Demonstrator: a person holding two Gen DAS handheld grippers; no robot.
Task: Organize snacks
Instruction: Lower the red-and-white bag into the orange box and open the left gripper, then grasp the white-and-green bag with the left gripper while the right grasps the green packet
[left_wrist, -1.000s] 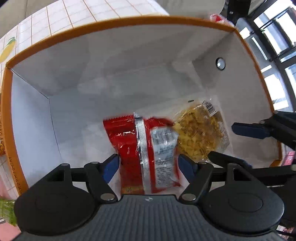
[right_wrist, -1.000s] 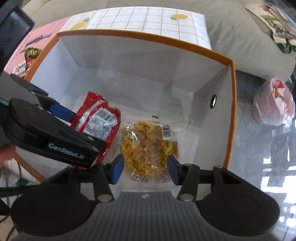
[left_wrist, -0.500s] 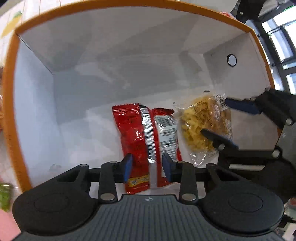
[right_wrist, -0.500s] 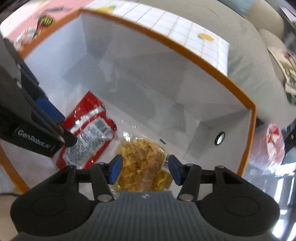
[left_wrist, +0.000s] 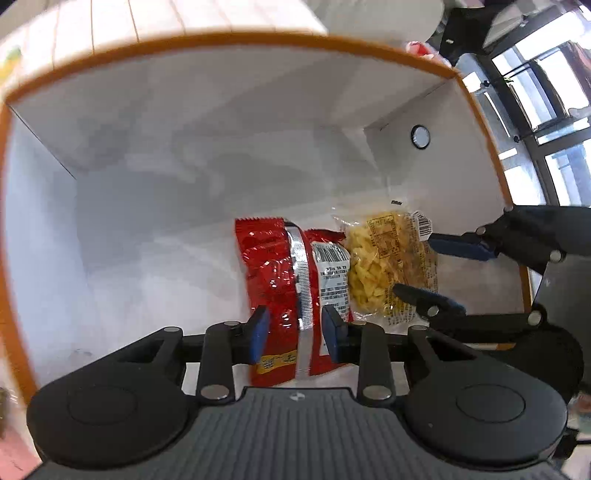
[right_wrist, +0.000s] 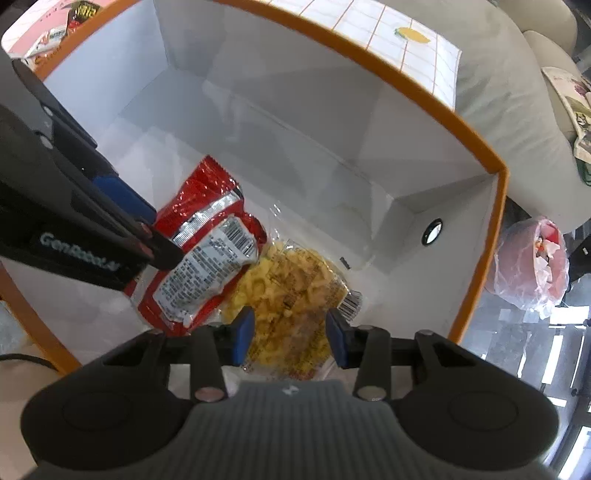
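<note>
Bright daylight comes through the windows (left_wrist: 546, 122) at the left wrist view's upper right, washing the white box (left_wrist: 221, 122) evenly and leaving only soft grey shadows on its walls. Glare glints off the red foil packet (left_wrist: 273, 269). Both fisheye views bend straight edges, and the left one is motion-blurred along the orange rim.

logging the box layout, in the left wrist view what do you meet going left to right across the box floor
box's orange left rim → red snack packet → clear packet of yellow snacks → right gripper → box's right rim
</note>
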